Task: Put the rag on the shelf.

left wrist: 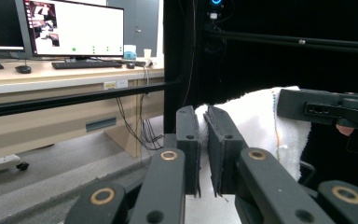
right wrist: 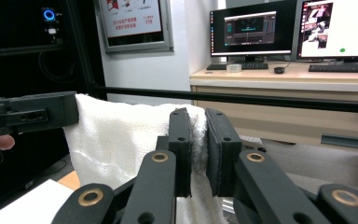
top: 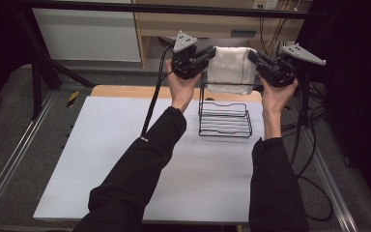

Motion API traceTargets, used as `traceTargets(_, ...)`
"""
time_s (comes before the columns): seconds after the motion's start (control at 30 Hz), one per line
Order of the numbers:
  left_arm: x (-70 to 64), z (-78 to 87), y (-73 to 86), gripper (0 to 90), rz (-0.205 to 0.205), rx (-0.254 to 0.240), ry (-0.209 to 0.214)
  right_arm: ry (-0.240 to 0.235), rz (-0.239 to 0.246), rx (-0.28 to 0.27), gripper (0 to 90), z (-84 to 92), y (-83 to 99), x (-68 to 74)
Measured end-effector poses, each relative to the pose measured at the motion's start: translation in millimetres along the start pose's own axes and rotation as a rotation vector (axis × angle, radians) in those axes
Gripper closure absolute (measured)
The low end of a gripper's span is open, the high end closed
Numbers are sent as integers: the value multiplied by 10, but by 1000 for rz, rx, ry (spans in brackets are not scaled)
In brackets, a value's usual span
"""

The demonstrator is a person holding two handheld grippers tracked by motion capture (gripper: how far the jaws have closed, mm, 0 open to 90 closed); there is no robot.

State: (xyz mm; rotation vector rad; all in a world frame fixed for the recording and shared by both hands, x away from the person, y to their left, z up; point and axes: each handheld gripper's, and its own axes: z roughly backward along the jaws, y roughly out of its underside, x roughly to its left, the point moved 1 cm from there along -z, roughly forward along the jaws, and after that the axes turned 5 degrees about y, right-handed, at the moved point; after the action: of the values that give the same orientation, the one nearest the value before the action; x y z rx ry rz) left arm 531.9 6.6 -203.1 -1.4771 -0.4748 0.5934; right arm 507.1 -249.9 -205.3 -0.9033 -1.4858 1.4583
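Towel (top: 230, 67), white and folded, hangs in the air above the far end of the black wire rack (top: 224, 117), at about 12 o'clock on the white table (top: 125, 159). We hold it by both ends: the left gripper (top: 209, 54) pinches its 9 o'clock edge, the right gripper (top: 252, 56) its 3 o'clock edge. In each gripper view the 2 black jaws are clamped on a fold of the white cloth, with only a thin gap between the pads. We judge the step in hand to be lowering the stretched towel onto the rack's top bar. The next move calls for both hands to descend level and together, keeping the cloth taut, until it drapes over the bar; only then should the jaws part.
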Motion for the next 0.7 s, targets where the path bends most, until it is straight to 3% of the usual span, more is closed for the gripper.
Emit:
traceTargets(0.3, -22, -21, 135, 836, 1, 20, 26, 9, -9, 21, 815, 50, 128, -28)
traceTargets(0.4, -53, -17, 166, 836, 18, 38, 32, 13, -12, 24, 815, 78, 155, -42)
traceTargets(0.7, -123, -22, 173, 835, 27, 48, 60, 20, -7, 23, 814, 181, 165, -73)
